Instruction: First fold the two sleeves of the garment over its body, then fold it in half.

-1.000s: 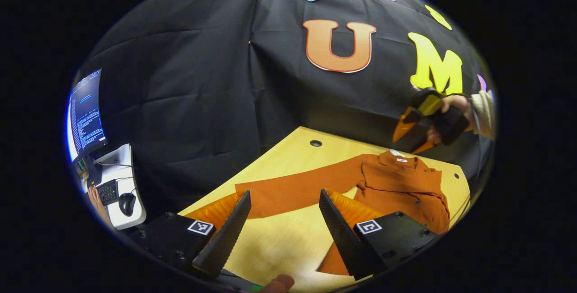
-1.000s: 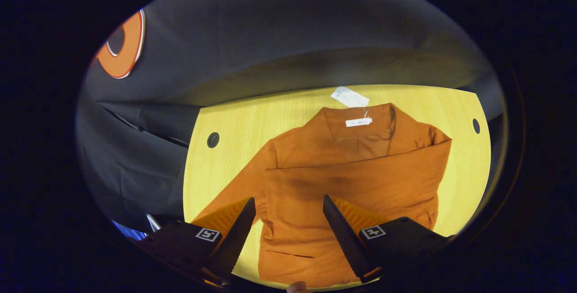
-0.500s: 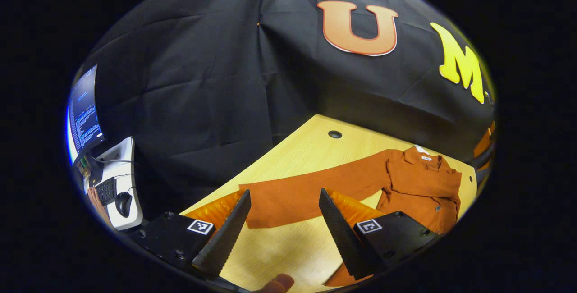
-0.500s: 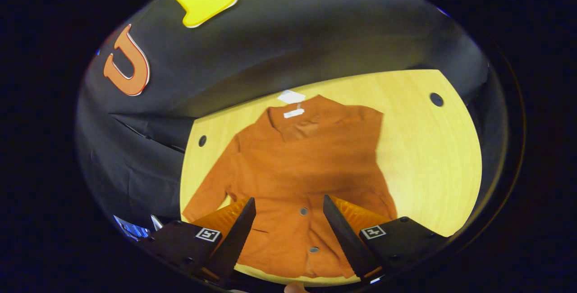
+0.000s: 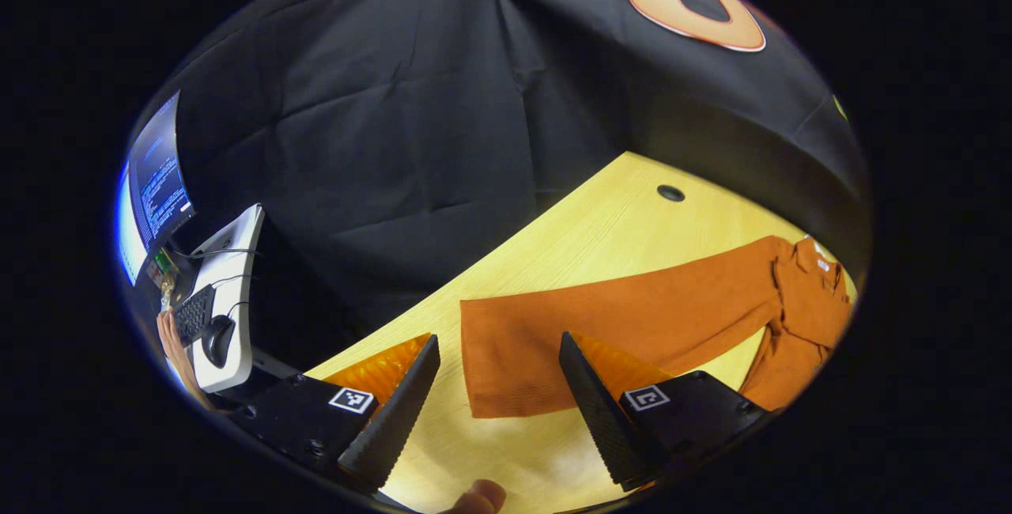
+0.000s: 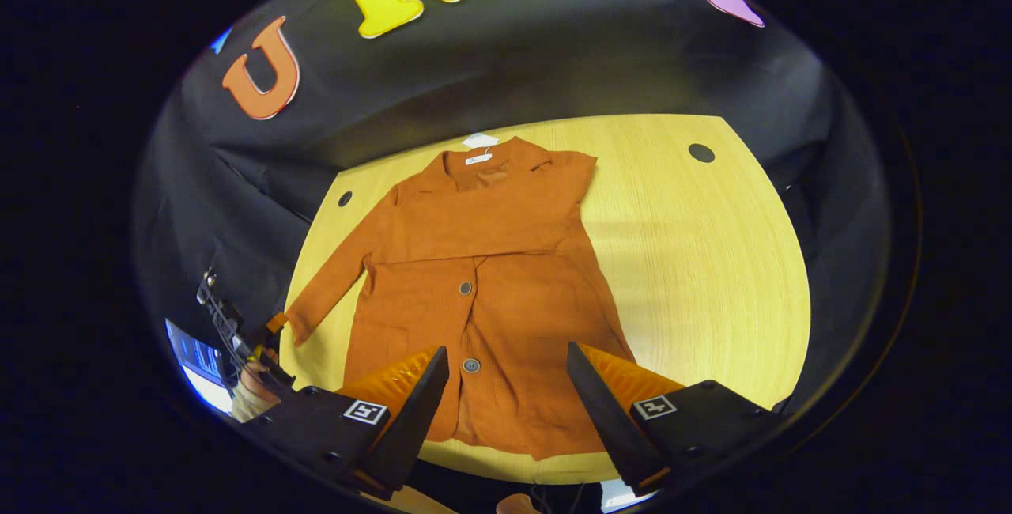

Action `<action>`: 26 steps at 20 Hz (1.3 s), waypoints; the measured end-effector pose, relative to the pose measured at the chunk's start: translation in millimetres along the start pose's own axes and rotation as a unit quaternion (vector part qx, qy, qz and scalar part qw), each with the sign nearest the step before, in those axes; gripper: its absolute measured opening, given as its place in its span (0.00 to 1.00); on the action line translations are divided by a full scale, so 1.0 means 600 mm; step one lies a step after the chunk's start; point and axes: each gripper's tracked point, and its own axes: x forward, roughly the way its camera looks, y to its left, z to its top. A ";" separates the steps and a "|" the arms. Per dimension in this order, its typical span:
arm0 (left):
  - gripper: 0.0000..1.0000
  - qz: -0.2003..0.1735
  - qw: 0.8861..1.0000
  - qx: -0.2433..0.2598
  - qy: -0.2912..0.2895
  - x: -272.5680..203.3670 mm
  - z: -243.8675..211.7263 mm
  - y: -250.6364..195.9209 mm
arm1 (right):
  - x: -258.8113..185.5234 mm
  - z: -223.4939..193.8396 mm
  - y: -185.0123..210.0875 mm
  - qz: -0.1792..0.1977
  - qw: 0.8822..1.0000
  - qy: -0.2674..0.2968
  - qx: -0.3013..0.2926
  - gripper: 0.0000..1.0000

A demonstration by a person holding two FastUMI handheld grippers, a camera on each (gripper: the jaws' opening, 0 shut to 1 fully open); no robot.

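In the left gripper view, at nine o'clock, a lit monitor (image 5: 154,182) stands over a white side desk (image 5: 229,292) carrying a black keyboard (image 5: 194,315) and a black mouse (image 5: 217,340), with a hand (image 5: 175,348) at the desk's near edge. Black cloth hangs as the wall from ten to two o'clock. The left gripper (image 5: 498,403) sits at six o'clock, its fingers spread wide with nothing between them, above the pale yellow wooden table (image 5: 601,237). The cuff of the rust-orange sleeve (image 5: 617,324) lies flat just beyond the fingers and runs toward three o'clock.

In the right gripper view, the left gripper shows small at eight o'clock beside that cuff. The rust-orange buttoned garment (image 6: 490,261) lies flat at the centre, collar toward twelve o'clock, a white tag (image 6: 480,140) at the collar, and its other sleeve already folded across the chest. The right gripper (image 6: 506,403) hovers over the hem at six o'clock, fingers wide apart, gripping nothing. A dark round hole (image 6: 700,153) marks the table at two o'clock.
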 end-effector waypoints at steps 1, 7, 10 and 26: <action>0.99 -0.003 1.000 -0.003 0.012 0.011 -0.011 -0.002 | -0.003 0.001 -0.002 0.000 1.000 -0.002 -0.004 0.96; 0.99 -0.006 0.994 -0.081 0.079 0.038 -0.049 0.000 | -0.005 -0.005 0.012 0.004 1.000 -0.003 -0.004 0.96; 0.99 -0.011 0.990 -0.096 0.105 0.040 -0.037 -0.003 | -0.001 -0.015 0.025 0.007 1.000 0.003 -0.005 0.96; 0.99 -0.033 0.913 -0.070 0.402 0.074 -0.032 -0.015 | 0.015 -0.063 0.081 0.051 0.998 0.017 0.013 0.93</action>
